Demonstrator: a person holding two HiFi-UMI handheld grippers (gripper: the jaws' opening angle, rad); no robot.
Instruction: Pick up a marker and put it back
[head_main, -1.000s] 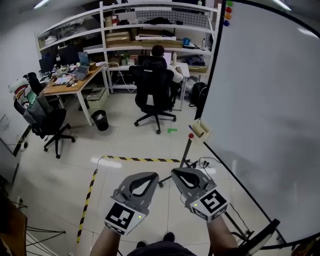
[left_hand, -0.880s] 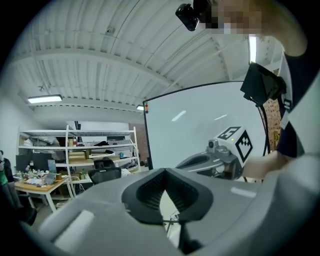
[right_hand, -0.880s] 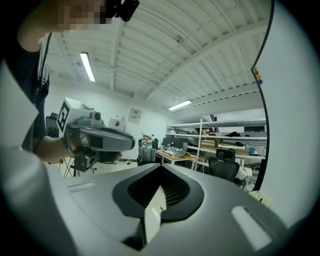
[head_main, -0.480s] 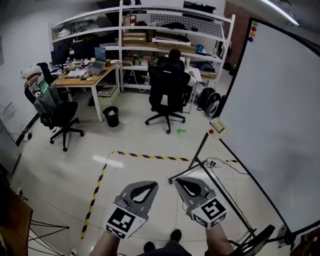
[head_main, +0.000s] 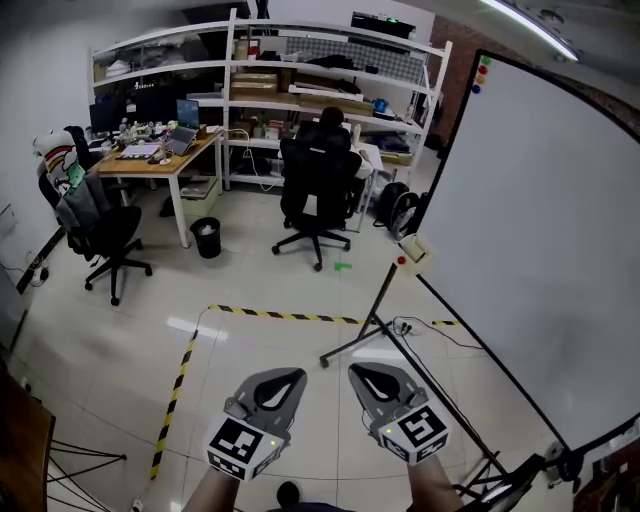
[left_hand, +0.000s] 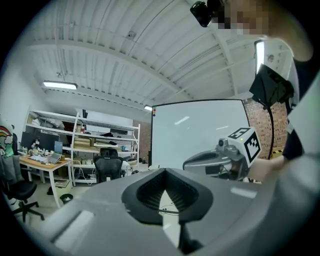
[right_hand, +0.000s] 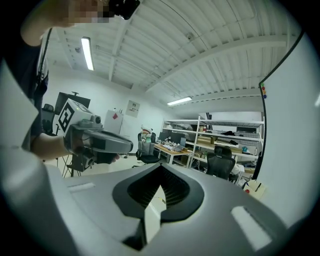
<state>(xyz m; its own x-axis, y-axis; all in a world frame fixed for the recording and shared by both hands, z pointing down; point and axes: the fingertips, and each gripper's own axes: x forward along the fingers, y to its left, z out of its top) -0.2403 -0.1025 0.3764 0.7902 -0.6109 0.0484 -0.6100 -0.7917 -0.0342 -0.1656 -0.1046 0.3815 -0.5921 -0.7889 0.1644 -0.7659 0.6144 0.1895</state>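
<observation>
A big whiteboard (head_main: 540, 250) on a stand fills the right of the head view. A small pale holder (head_main: 413, 249) with a red spot below it hangs at the board's left edge; this holder (right_hand: 257, 187) also shows in the right gripper view. I cannot make out a marker for sure. My left gripper (head_main: 294, 374) and right gripper (head_main: 359, 370) are side by side, low in the head view over the floor, pointing level. Both are shut with nothing between the jaws. The left gripper (left_hand: 165, 170) and the right gripper (right_hand: 161, 164) show closed tips in their own views.
The whiteboard stand's legs (head_main: 352, 347) and a cable (head_main: 440, 328) lie on the floor ahead. Black-and-yellow tape (head_main: 280, 317) marks the tiles. Beyond are office chairs (head_main: 316, 190), a desk (head_main: 160, 160), a bin (head_main: 206, 238), shelves (head_main: 300, 70) and a seated person.
The view has swung, so the whiteboard and room shifted in the picture. Both grippers sit lower in the head view and stay shut and side by side.
</observation>
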